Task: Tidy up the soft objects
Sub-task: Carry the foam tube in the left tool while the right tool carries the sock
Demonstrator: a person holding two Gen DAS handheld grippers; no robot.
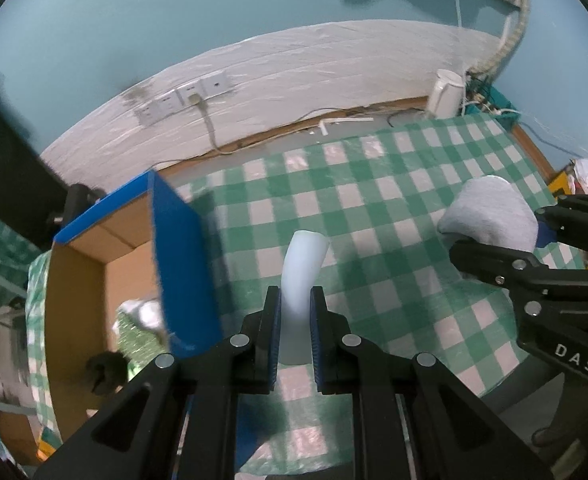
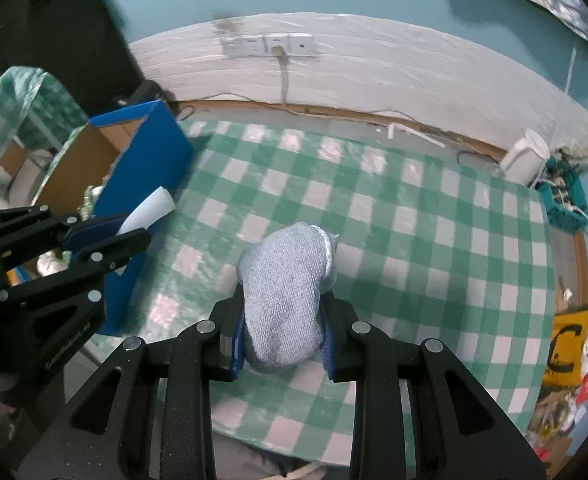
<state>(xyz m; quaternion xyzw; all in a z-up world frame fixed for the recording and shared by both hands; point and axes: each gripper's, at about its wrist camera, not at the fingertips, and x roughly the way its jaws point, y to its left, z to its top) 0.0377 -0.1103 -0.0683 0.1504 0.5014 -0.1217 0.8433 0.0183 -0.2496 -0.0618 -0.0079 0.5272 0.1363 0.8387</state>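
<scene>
Soft objects number two in the grippers: a pale, smooth, bent strip (image 1: pixel 299 280) of foam-like material and a grey knitted bundle (image 2: pixel 286 300), rounded like a rolled sock. The left gripper (image 1: pixel 295 336) is clamped on the pale strip, whose lower part stands between the blue ribbed pads (image 1: pixel 315 332) while its upper end curves away and ends in a flat cut face. The right gripper (image 2: pixel 282 340) is closed around the grey bundle, which bulges out above and in front of its blue pads (image 2: pixel 238 344); the knit is coarse and a lighter hem shows at the far end. Both objects are held above the tablecloth (image 1: pixel 373 216), a glossy sheet in green and white checks.

In the left wrist view the right gripper (image 1: pixel 493 236) comes in from the right with the grey bundle (image 1: pixel 489 212). In the right wrist view the left gripper (image 2: pixel 106 232) sits at the left with the pale strip (image 2: pixel 150 208) pointing toward the box.

One cardboard box (image 1: pixel 182 256) stands at the left edge of the table, blue outside and plain brown inside, open at the top; its near blue wall lies just beside the left gripper. Some crumpled items lie inside, too blurred to name. Behind the table runs a white wrinkled wall covering (image 2: pixel 373 72) with a row of three sockets (image 2: pixel 268 46) and one cord hanging from them. A white jug-like container (image 2: pixel 527 154) and a teal basket (image 2: pixel 565 204) of cables stand at the far right corner.
</scene>
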